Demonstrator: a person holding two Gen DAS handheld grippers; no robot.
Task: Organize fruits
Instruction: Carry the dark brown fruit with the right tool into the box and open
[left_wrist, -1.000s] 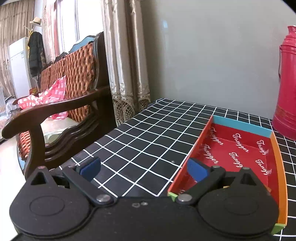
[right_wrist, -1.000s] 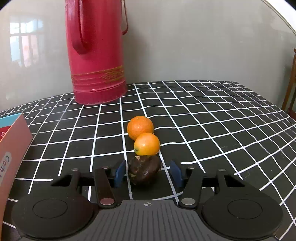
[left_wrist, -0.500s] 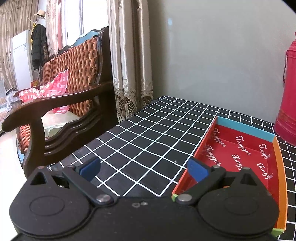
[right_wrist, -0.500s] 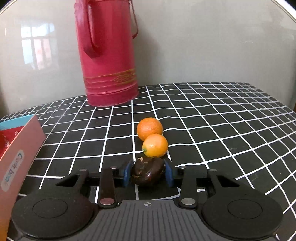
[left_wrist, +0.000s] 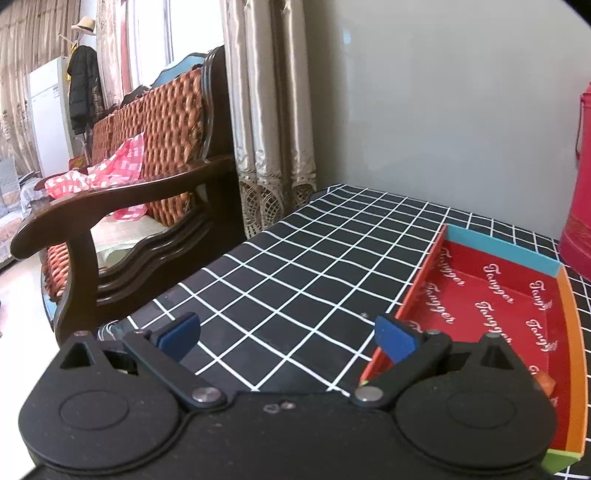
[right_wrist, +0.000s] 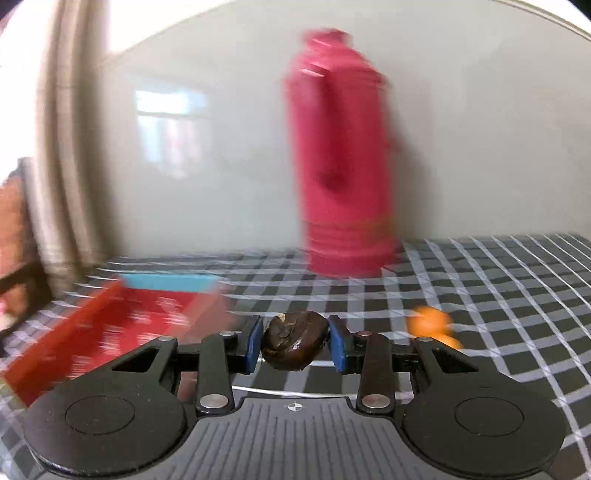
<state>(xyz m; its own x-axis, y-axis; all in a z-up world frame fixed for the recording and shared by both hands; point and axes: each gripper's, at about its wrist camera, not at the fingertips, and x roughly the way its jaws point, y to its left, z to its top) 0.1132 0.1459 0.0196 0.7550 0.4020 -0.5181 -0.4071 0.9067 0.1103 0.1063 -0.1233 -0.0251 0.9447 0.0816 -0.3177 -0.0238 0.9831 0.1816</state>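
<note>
My right gripper (right_wrist: 295, 343) is shut on a dark brown fruit (right_wrist: 293, 341) and holds it above the table. Two oranges (right_wrist: 430, 325) lie on the checked cloth to its right, blurred. The red tray (right_wrist: 122, 321) with a blue end wall lies to the left of the held fruit. In the left wrist view my left gripper (left_wrist: 286, 334) is open and empty, low over the table, with its right finger at the near left corner of the red tray (left_wrist: 569, 332). A small orange piece (left_wrist: 545, 380) shows in the tray's near part.
A tall red thermos (right_wrist: 341, 162) stands at the back of the table by the wall; its edge also shows in the left wrist view (left_wrist: 580, 206). A wooden sofa (left_wrist: 129, 192) and curtains (left_wrist: 266, 110) stand past the table's left edge. The right wrist view is motion-blurred.
My right gripper closed on the dark fruit, lifted it and swung left toward the tray; the oranges now sit to its right. My left gripper drifted slightly and stays open.
</note>
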